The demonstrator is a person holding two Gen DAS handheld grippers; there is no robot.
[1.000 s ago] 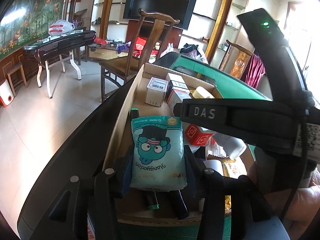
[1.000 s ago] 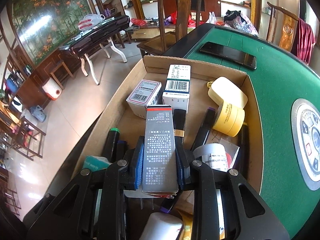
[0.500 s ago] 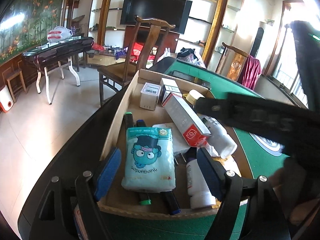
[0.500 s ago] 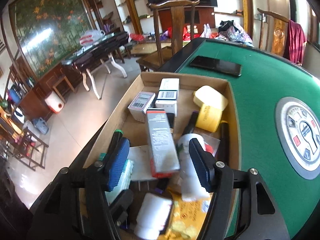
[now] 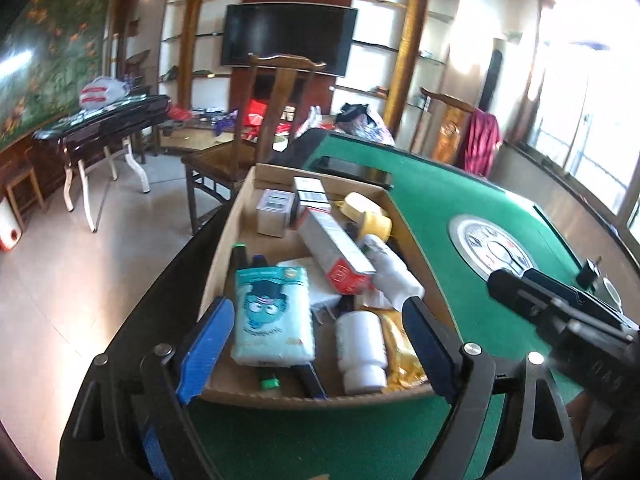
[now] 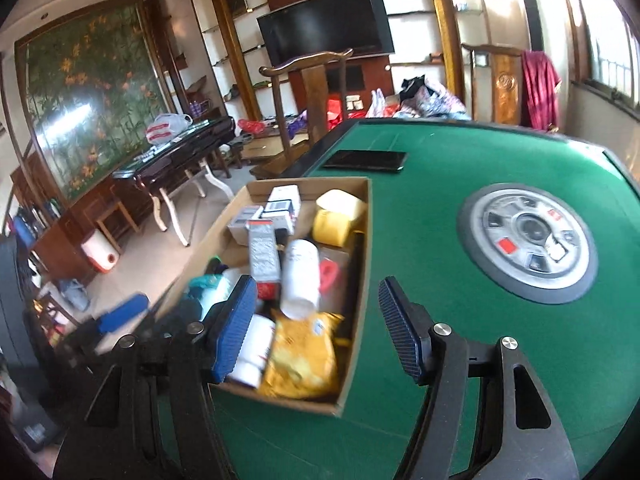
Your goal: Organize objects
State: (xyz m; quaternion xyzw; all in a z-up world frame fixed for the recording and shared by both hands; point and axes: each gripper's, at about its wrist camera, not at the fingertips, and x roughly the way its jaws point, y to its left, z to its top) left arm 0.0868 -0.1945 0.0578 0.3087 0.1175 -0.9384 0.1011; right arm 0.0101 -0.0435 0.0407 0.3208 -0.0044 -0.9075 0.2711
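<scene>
My left gripper (image 5: pixel 316 344) has just been opening and its jaws stand wide, nothing clamped. Past them, in the cardboard box (image 5: pixel 224 264) on the green table (image 5: pixel 432 208), lies a pale blue tissue pack (image 5: pixel 272 316) printed with a cartoon face. At its one o'clock leans a grey carton with a red end (image 5: pixel 336 248). My right gripper (image 6: pixel 316 328) is also spread and empty.

bright window (image 5: pixel 568 92) glare at right, motion blur throughout, fisheye-bent, dark-cornered edges.
</scene>
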